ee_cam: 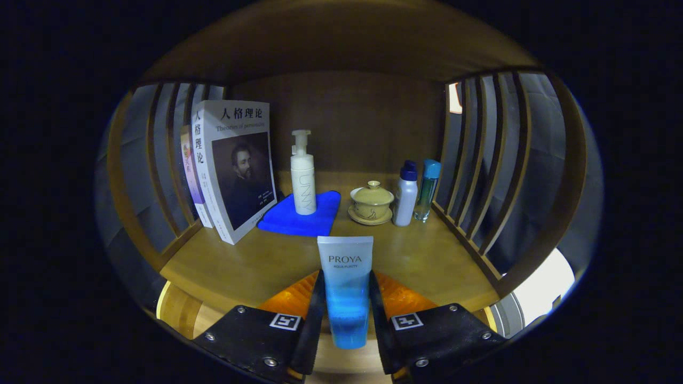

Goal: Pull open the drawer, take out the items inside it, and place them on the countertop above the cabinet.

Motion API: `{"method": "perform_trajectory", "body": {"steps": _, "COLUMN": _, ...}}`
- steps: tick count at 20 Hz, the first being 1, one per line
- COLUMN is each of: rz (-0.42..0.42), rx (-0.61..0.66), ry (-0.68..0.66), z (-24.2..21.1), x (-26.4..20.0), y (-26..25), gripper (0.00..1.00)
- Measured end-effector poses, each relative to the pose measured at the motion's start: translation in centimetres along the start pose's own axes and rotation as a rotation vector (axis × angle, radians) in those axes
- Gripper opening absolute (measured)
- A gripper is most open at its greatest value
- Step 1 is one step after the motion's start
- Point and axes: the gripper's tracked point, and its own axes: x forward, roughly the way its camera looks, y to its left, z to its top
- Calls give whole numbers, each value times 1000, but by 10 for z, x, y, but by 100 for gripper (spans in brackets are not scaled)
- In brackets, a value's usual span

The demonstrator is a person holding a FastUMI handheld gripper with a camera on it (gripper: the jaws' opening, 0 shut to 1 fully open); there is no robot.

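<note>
My gripper (pixel 346 298) is shut on a blue-and-white cosmetic tube (pixel 345 277), which stands upright between the two fingers with its flat crimped end up. The tube is held over the front edge of the wooden countertop (pixel 256 261). Beyond the fingers, on the countertop, a white pump bottle (pixel 302 176) stands on a folded blue cloth (pixel 301 213). To the right of the cloth sit a beige lidded tea bowl on a saucer (pixel 371 202), a white bottle with a dark blue cap (pixel 406 194) and a clear bottle with a teal cap (pixel 427 189).
Two books (pixel 235 165) stand upright at the left of the countertop, leaning on slatted wooden side rails (pixel 160 160). Matching slats (pixel 491 160) close the right side, and a wooden back panel (pixel 363 122) and top board enclose the shelf. Bare wood lies just ahead of the fingers.
</note>
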Motion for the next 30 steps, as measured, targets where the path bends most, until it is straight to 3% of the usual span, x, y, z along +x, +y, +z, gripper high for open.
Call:
{"method": "perform_trajectory", "body": {"steps": 7, "rz": 11, "rx": 0, "ry": 11, "z": -9, "x": 26, "y": -13, "gripper": 55}}
{"method": "perform_trajectory", "body": {"steps": 12, "rz": 19, "rx": 60, "ry": -73, "z": -3, "x": 14, "y": -16, "gripper": 95}}
{"method": "perform_trajectory", "body": {"steps": 22, "rz": -37, "rx": -4, "ry": -331, "z": 19, "x": -94, "y": -28, "gripper": 94}}
{"method": "perform_trajectory", "body": {"steps": 30, "rz": -39, "rx": 105, "ry": -455, "z": 1, "x": -178, "y": -21, "gripper": 94}}
